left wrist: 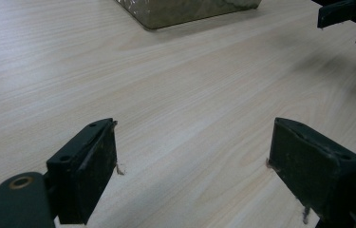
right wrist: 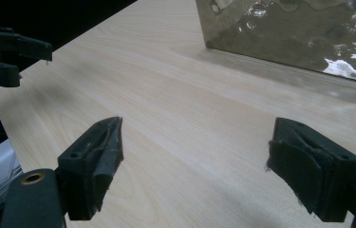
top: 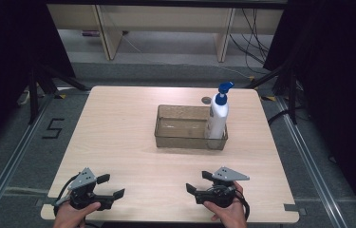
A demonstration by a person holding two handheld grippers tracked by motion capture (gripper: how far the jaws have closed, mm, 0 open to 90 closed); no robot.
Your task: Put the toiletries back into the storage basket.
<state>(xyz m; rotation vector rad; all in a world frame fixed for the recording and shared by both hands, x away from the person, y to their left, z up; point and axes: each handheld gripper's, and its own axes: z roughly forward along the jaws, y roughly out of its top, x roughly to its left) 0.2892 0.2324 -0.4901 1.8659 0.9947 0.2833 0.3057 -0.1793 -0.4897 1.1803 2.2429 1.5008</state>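
While I hold both the left gripper (top: 107, 186) and right gripper (top: 197, 182) gaping and empty near the table (top: 118, 133) edge, the bottle (top: 217, 118) stands upright in the bin (top: 180, 135), well apart, so nothing looks begun.

Your worktop (top: 118, 142) is pale wood grain with rounded corners, and it takes up the middle of the frame. Just beyond its far edge, right of centre, you have a small round grey cap (top: 206, 100) set into the surface. On the grey floor at the left of the frame you can read a black numeral 5 (top: 53, 128). Across the top of the frame stands pale wooden furniture (top: 166, 28), with dark cables (top: 251, 38) hanging at the upper right.
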